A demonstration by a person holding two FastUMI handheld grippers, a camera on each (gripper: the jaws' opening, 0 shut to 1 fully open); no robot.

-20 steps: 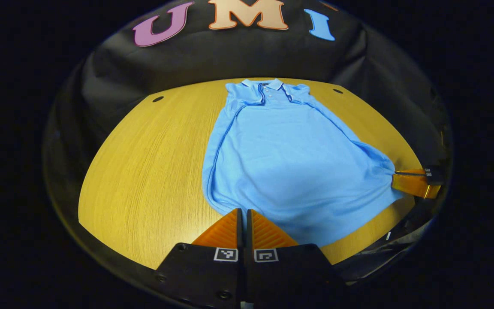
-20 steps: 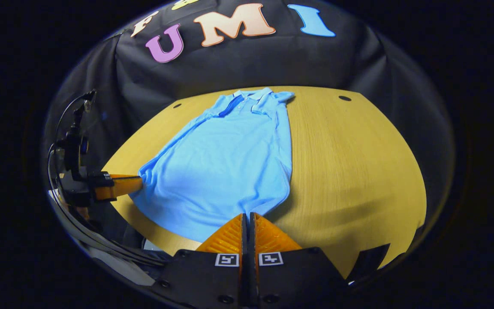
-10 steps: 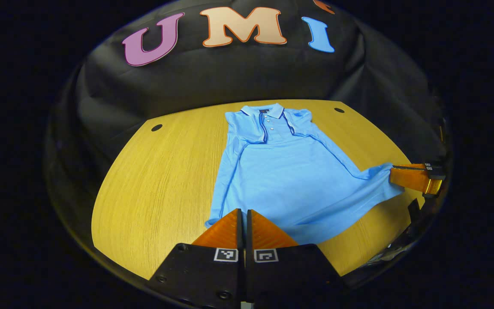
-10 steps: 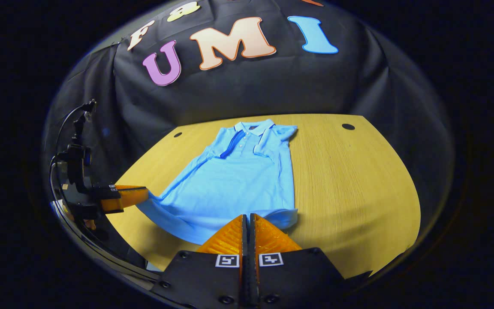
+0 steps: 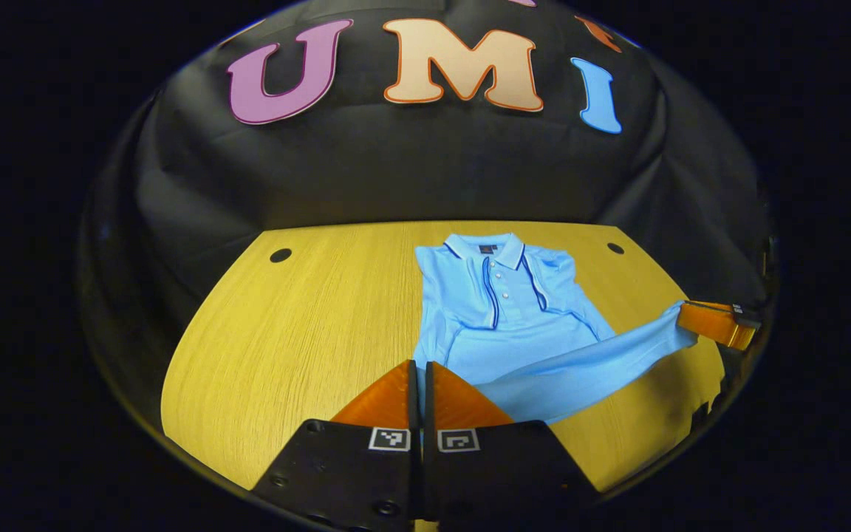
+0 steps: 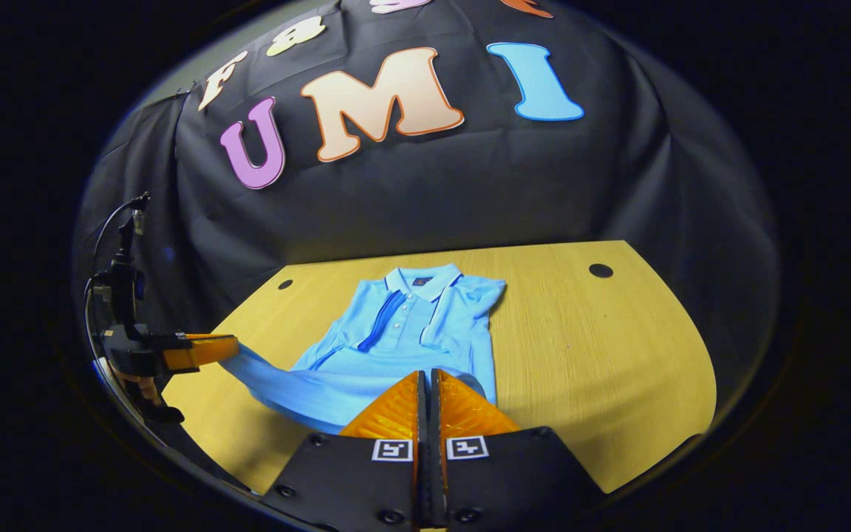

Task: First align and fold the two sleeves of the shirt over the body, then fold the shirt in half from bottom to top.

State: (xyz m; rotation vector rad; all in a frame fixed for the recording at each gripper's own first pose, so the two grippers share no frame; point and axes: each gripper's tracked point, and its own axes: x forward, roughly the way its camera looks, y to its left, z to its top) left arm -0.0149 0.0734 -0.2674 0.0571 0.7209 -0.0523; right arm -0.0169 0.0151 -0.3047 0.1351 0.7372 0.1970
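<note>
The blue shirt (image 5: 503,325) lies on the wooden table (image 5: 300,325), collar at the far side, sleeves folded over the chest; the left gripper (image 5: 418,377) and right gripper (image 6: 426,388) are each clamped on a bottom corner, holding the hem lifted off the table.

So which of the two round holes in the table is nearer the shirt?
In the left gripper view, the hole just beyond the blue shirt near its collar; the other hole sits across bare table.
</note>
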